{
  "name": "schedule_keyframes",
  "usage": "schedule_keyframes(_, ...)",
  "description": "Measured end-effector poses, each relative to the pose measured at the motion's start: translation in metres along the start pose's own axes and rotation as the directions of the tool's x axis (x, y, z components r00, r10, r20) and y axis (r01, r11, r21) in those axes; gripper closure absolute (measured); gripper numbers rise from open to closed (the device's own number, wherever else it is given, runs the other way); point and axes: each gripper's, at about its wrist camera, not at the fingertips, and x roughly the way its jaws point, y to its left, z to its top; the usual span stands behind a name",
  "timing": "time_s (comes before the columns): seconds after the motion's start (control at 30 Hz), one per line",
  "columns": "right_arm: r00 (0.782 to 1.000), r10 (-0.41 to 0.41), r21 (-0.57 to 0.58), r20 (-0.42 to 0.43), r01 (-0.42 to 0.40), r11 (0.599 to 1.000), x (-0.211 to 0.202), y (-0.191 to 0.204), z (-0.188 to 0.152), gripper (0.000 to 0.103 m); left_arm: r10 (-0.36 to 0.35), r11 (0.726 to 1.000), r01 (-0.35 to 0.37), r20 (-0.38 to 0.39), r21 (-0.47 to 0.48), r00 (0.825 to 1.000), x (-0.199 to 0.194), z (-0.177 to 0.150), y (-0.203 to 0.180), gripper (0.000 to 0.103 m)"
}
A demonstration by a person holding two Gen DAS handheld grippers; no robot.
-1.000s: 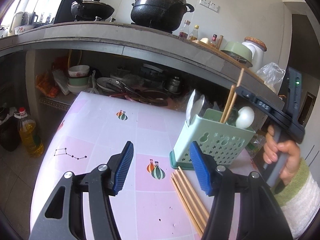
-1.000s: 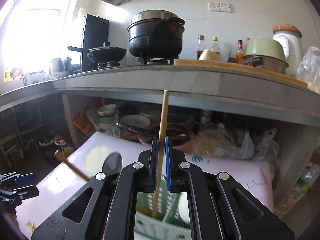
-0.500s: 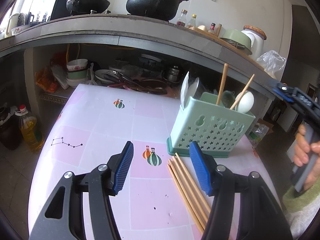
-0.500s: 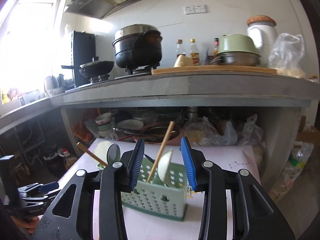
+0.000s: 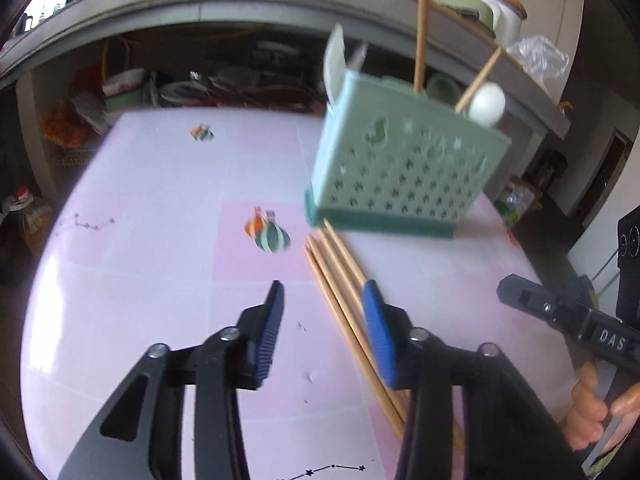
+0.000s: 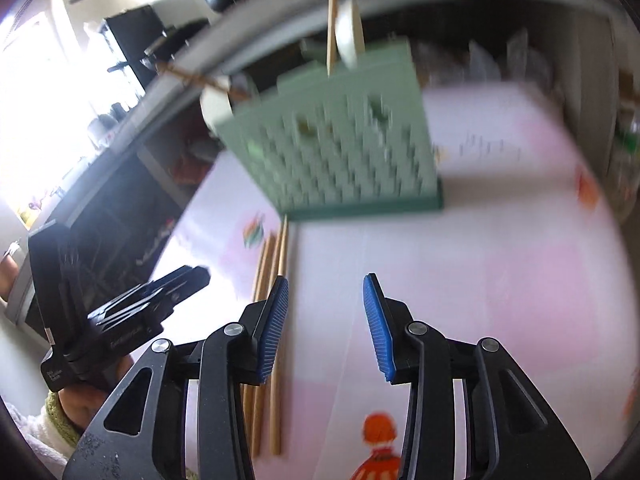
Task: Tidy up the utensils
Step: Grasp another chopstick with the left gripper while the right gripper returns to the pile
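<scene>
Left wrist view: left gripper (image 5: 323, 308) low over the pink desk (image 5: 140, 280), blue fingers (image 5: 376, 336) part-open and closing, loose chopsticks (image 5: 340, 284) running between them near the right-hand pad, no contact visible yet. Likely lining up to pinch one stick off the bundle. Bundle lying flat, far ends touching the base of the green utensil caddy (image 5: 400, 176), handy for a short lift into it. Already standing in the caddy: two chopsticks (image 5: 420, 36), a white spoon (image 5: 486, 104), more spoons at the far end. Right edge: the other gripper, held by a hand (image 5: 592, 412).

Right wrist view, blurred: right gripper (image 6: 326, 312) empty, fingers (image 6: 376, 332) moderately apart over bare desk, chopsticks just to its left, partly under the left-hand finger. Caddy beyond, probably the target for every remaining stick.
</scene>
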Motion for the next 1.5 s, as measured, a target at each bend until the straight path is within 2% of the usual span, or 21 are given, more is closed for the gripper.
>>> schedule_keyframes(0.13, 1.000, 0.016, 0.013, -0.022, -0.016, 1.000, 0.005, 0.001, -0.008, 0.065, 0.011, 1.000, -0.010, -0.076, 0.021, 0.997, 0.019, -0.009, -0.008, 0.084)
schedule_keyframes(0.3, 1.000, 0.026, 0.021, -0.015, -0.026, 0.999, 0.003, -0.003, -0.012, 0.065, 0.030, 0.999, -0.026, -0.109, 0.039, 0.994, 0.031, -0.015, -0.015, 0.086)
schedule_keyframes(0.63, 0.999, 0.037, 0.030, -0.023, -0.036, 0.999, -0.001, -0.009, -0.020, 0.065, 0.111, 0.990, -0.100, -0.106, 0.104, 0.988, 0.039, -0.013, -0.026, 0.088)
schedule_keyframes(0.73, 0.999, 0.038, 0.019, -0.025, -0.037, 0.999, 0.000, -0.007, -0.021, 0.065, 0.135, 0.986, -0.123, -0.109, 0.111, 0.985, 0.038, -0.013, -0.024, 0.092)
schedule_keyframes(0.9, 0.998, 0.053, -0.020, -0.042, -0.054, 0.998, 0.003, 0.002, -0.021, 0.069, 0.168, 0.983, -0.157, -0.117, 0.095, 0.979, 0.035, -0.013, -0.012, 0.098)
schedule_keyframes(1.17, 0.988, 0.072, -0.108, -0.136, -0.087, 0.990, 0.028, 0.029, -0.026, 0.077, 0.196, 0.981, -0.194, -0.115, 0.028, 0.974, 0.025, -0.017, 0.018, 0.098)
schedule_keyframes(1.4, 0.979, 0.022, -0.159, -0.203, -0.055, 0.986, 0.049, 0.039, -0.033, 0.089, 0.186, 0.982, -0.190, -0.117, -0.021, 0.976, 0.021, -0.018, 0.031, 0.098)
schedule_keyframes(1.5, 0.978, -0.004, -0.188, -0.207, -0.036, 0.982, 0.051, 0.043, -0.033, 0.092, 0.178, 0.982, -0.184, -0.117, -0.037, 0.977, 0.020, -0.018, 0.034, 0.098)
